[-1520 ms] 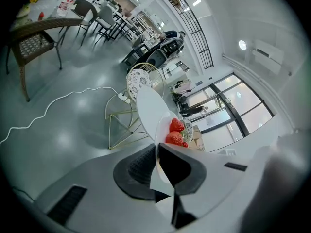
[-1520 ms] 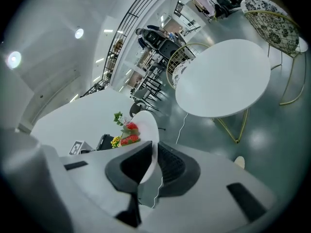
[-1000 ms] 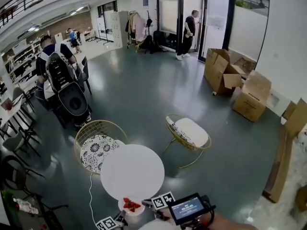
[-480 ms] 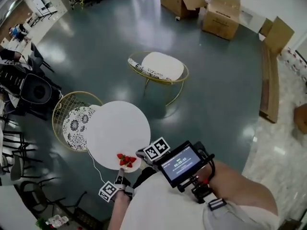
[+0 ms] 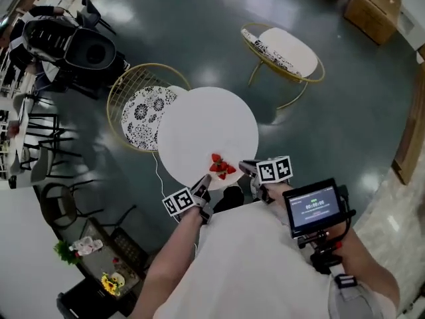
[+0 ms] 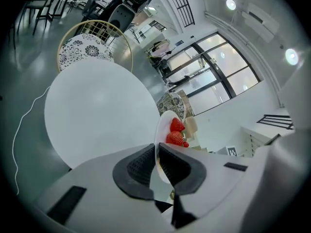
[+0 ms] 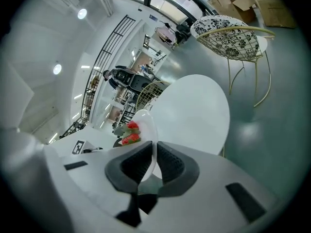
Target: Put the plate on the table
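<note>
- Two grippers are closed on a single white plate (image 5: 225, 180). The left gripper (image 6: 156, 158) is clamped on the plate's left rim, which is seen edge-on between its ribbed dark pads.
- The right gripper (image 7: 154, 159) is clamped in the same manner on the opposite rim.
- A small cluster of red strawberries (image 5: 221, 167) is carried on the plate.
- The plate is held between the two grippers at the near edge of the round white table (image 5: 206, 121). It overlaps that edge in the head view, and contact with the tabletop cannot be confirmed.
- A lit screen (image 5: 313, 206) is mounted behind the right gripper, over the forearm.
- A gold wire chair with a floral cushion (image 5: 142, 107) stands just beside the table at its far left.
- A second wire chair (image 5: 284, 50) stands apart at the far right.
- A thin white cable (image 6: 18, 130) is noted on the grey floor by the table's left side.
</note>
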`<control>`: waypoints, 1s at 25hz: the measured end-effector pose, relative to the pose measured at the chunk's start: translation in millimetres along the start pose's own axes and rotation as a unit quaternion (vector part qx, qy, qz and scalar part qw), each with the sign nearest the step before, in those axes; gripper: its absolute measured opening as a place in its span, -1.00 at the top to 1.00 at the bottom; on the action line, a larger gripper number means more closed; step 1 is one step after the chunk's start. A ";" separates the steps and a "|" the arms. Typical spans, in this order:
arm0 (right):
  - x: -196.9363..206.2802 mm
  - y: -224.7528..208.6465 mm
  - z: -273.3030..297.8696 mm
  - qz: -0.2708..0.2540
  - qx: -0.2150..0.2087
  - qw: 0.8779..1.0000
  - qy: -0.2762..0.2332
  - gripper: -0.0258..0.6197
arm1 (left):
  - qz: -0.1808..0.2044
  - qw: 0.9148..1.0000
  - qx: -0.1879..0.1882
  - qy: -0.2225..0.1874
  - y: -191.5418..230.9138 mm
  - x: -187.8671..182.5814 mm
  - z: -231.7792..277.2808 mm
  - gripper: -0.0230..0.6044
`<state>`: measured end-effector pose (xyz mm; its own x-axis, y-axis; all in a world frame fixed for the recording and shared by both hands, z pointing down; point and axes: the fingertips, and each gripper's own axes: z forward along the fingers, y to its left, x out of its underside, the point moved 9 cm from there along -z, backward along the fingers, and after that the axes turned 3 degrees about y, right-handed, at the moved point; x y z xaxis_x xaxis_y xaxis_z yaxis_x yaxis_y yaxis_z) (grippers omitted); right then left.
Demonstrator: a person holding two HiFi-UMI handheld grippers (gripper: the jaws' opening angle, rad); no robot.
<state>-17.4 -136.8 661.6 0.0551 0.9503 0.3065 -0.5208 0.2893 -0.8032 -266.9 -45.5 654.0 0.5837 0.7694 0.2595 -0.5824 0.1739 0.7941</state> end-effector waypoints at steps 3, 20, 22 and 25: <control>-7.3 0.5 24.5 0.002 0.002 1.000 0.008 0.86 | -0.010 1.000 -0.011 0.001 15.7 -13.2 -3.4 0.87; -49.2 -15.7 108.1 0.007 0.047 0.997 0.059 0.86 | -0.047 0.998 -0.037 0.026 78.4 -72.8 20.6 0.87; -56.0 -18.1 118.3 0.008 0.050 0.997 0.060 0.86 | -0.048 0.998 -0.039 0.026 84.9 -82.1 24.2 0.87; -61.5 -21.1 127.6 0.012 0.054 0.997 0.060 0.86 | -0.045 0.998 -0.043 0.028 90.6 -92.3 28.6 0.87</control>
<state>-118.4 -216.0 724.9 0.1400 0.9655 0.2197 -0.6114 0.2588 -0.7478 -357.4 -118.4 717.7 0.6043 0.7814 0.1556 -0.5762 0.2937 0.7627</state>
